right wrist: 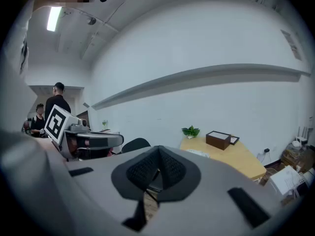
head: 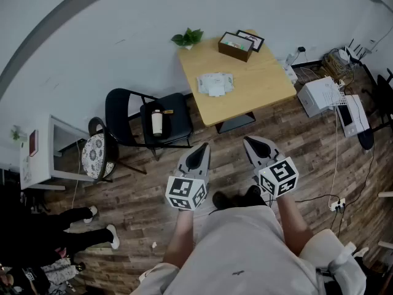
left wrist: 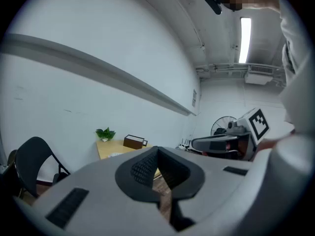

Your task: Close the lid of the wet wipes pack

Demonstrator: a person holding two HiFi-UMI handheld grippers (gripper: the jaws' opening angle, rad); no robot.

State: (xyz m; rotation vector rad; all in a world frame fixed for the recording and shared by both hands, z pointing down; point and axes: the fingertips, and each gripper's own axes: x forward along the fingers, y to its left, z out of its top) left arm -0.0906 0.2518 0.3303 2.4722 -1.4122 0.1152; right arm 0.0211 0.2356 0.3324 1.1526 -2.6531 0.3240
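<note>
The wet wipes pack (head: 215,83), white and flat, lies near the middle of a light wooden table (head: 264,88) some way ahead of me; its lid is too small to make out. It shows faintly in the left gripper view (left wrist: 115,154) and the right gripper view (right wrist: 198,152). My left gripper (head: 199,155) and right gripper (head: 256,145) are held side by side over the wood floor, well short of the table. Both point toward it, shut, with nothing between the jaws. Each camera shows its own closed jaws: left gripper (left wrist: 157,151), right gripper (right wrist: 158,151).
A brown box (head: 236,46), a picture frame (head: 253,40) and a small plant (head: 188,38) stand at the table's far side. A black chair (head: 132,112) holding a bottle (head: 157,122) is left of the table. A white machine (head: 319,95) and cables lie right.
</note>
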